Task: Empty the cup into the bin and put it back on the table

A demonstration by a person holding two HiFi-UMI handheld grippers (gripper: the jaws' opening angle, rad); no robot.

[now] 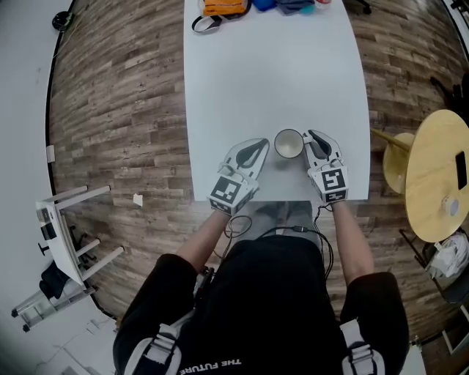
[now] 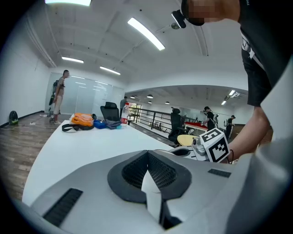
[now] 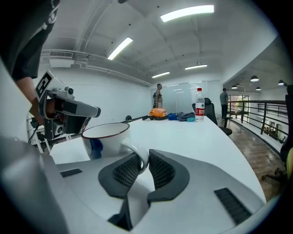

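- Two grippers hover at the table (image 1: 271, 73)'s near edge, with the white cup (image 1: 289, 143) there between them.
- Right gripper (image 1: 314, 138) pinches the cup's handle.
- Left gripper (image 1: 256, 148) has its jaws pressed together and empty, toward the table's left side.

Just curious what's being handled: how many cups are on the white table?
1. The cup is near the front edge of the table, its handle pinched in the right gripper. Bags at the far end might hide another.
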